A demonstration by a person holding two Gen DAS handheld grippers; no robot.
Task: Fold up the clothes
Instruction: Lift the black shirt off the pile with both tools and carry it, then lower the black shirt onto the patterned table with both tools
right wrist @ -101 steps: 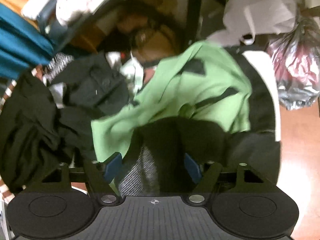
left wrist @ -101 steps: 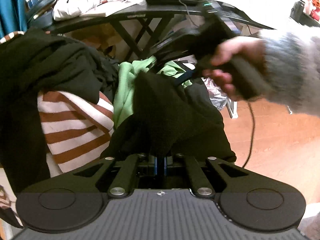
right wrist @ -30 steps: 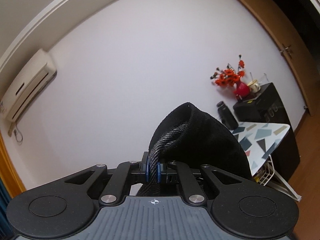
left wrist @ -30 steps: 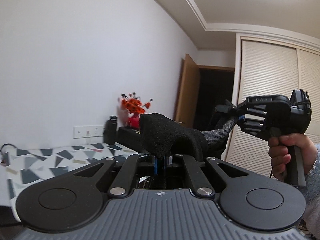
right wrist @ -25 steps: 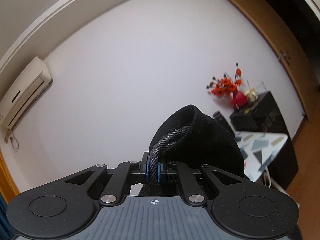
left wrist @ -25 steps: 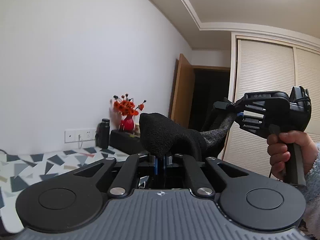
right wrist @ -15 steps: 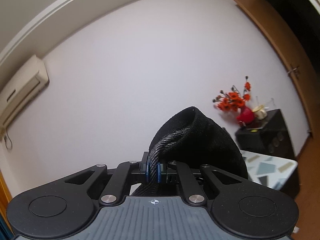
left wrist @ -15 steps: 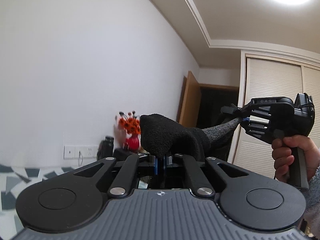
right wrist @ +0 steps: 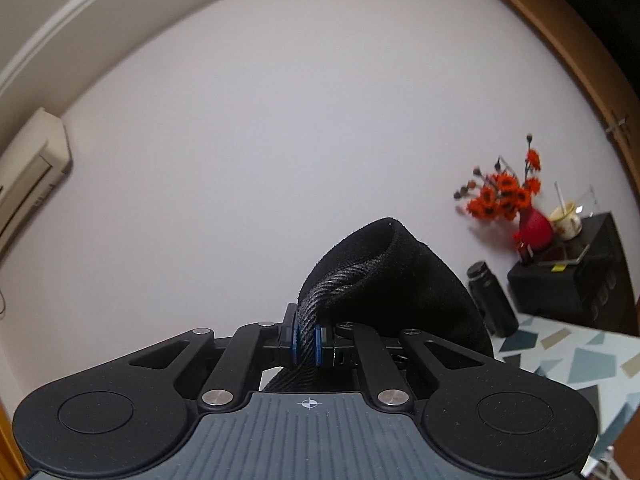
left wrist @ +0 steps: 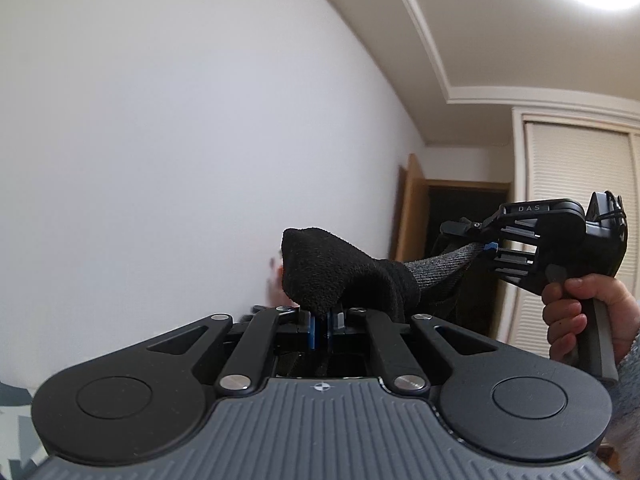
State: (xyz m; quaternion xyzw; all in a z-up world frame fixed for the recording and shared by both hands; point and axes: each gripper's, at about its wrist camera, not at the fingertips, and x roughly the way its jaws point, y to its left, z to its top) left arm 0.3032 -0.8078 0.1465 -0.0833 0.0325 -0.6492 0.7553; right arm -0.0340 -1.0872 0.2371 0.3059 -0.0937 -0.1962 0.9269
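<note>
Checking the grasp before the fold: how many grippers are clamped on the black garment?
2. The left gripper pinches one part of the black garment; the right gripper pinches another, stretching a grey band between them. The rest hangs out of view.

A black cabinet [right wrist: 568,284] stands against the wall. On its top sit a red vase [right wrist: 534,226] of orange flowers and, just right of the vase, a cream mug [right wrist: 566,216]. A patterned table [right wrist: 568,356] lies below the cabinet, bearing a black bottle [right wrist: 492,300].
</note>
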